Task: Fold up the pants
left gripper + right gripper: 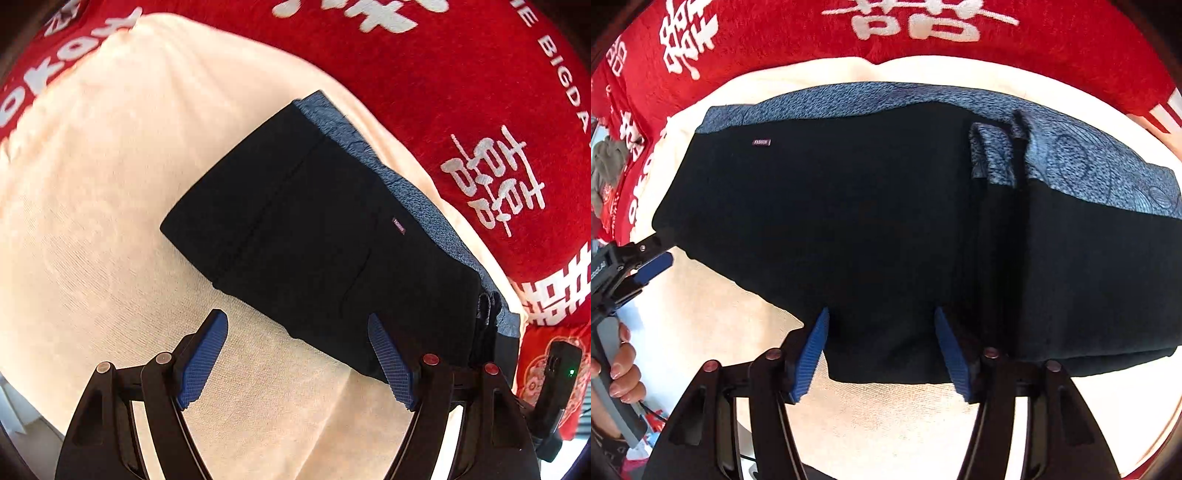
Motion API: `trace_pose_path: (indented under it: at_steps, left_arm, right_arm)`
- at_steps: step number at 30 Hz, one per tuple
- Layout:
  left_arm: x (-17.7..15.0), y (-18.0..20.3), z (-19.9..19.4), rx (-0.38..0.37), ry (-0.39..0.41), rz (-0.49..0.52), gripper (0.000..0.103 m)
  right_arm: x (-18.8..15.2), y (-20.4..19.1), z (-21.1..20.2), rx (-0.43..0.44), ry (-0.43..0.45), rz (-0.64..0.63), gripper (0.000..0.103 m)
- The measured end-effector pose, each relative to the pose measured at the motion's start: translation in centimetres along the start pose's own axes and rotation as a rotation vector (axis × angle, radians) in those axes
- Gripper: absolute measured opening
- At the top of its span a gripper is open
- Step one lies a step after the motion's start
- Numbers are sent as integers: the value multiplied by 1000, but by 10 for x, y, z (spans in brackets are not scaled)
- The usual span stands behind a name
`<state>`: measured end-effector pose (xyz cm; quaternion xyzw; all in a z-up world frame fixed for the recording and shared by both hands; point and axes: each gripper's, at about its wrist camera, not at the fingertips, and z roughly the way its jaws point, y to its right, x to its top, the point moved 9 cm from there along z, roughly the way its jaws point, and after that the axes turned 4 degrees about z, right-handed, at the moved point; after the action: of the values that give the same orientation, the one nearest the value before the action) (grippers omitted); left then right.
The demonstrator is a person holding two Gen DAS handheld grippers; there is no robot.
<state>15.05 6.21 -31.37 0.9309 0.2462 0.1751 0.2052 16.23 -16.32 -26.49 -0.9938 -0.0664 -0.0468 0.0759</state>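
Pants [317, 236] (folded) on cream cloth [110, 184]

The left gripper [297, 325] has its jaws wide apart with nothing between. The right gripper [881, 321] points down, jaws apart too.

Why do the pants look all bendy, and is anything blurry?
Left wrist view: the fisheye lens curves the cream sheet, and the dark pants stay sharp. Right wrist view: the pants bulge outward, so dark that folds barely show.
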Motion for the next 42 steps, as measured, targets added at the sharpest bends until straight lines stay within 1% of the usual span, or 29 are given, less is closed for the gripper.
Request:
trace_pose_path:
  at_steps: [3,5,11,14,15,16,17,20,24,25,27,29,30,32,33,34,35,36,37,38,39,42]
  left_arm:
    - [-2,0,4,-80,-8,-30,79]
    - [0,2,7,-138,13,-64,79]
    - [3,-4,12,-229,71,-165,79]
    - [6,-4,12,-243,96,-179,80]
    - [7,-4,12,-244,103,-180,83]
    - [9,0,12,-266,112,-183,91]
    - [10,0,11,-266,119,-191,92]
    - [18,5,11,-234,135,-206,92]
    - [34,20,5,-270,167,-220,92]
    - [37,23,6,-266,171,-210,92]
    - [41,23,16,-232,151,-204,92]
    - [43,17,29,-212,127,-229,92]
    - [45,16,29,-210,139,-235,92]
    - [47,19,30,-168,139,-224,92]
    - [48,21,30,-129,137,-206,91]
    - [48,22,30,-85,138,-186,81]
    - [48,21,30,-35,137,-163,59]
    - [48,18,30,43,128,-129,47]
    - [48,18,31,62,117,-108,43]
    - [48,20,30,65,121,-92,40]
    - [49,22,28,76,122,-71,39]
    - [49,36,21,160,146,55,36]
  right_arm:
    - [-1,-5,2,-12,-5,-30,72]
    - [-2,-8,4,-17,-7,-46,73]
    - [-4,-13,6,-10,-1,-49,73]
    - [-1,-12,6,-9,2,-57,73]
    - [-2,-12,5,-9,3,-58,73]
    - [-4,-11,4,-9,3,-58,73]
    - [-5,-10,3,-8,3,-57,73]
    - [-6,-9,2,-4,2,-56,74]
    - [-7,-9,2,4,2,-62,74]
    - [-7,-9,2,4,2,-65,74]
    - [-7,-9,2,2,2,-69,74]
    - [-7,-9,2,1,1,-68,74]
    - [-8,-9,2,3,0,-66,74]
    - [-8,-9,2,5,-1,-67,74]
    - [-8,-9,2,5,-2,-70,74]
    - [-8,-9,2,4,-3,-75,74]
    - [-9,-10,2,3,-5,-80,75]
    - [-10,-12,2,1,-10,-86,75]
    - [-10,-13,1,-2,-16,-91,75]
    - [-8,-14,0,1,-24,-93,75]
    - [-6,-15,-3,8,-28,-89,75]
    - [6,-17,-16,33,-10,-72,75]
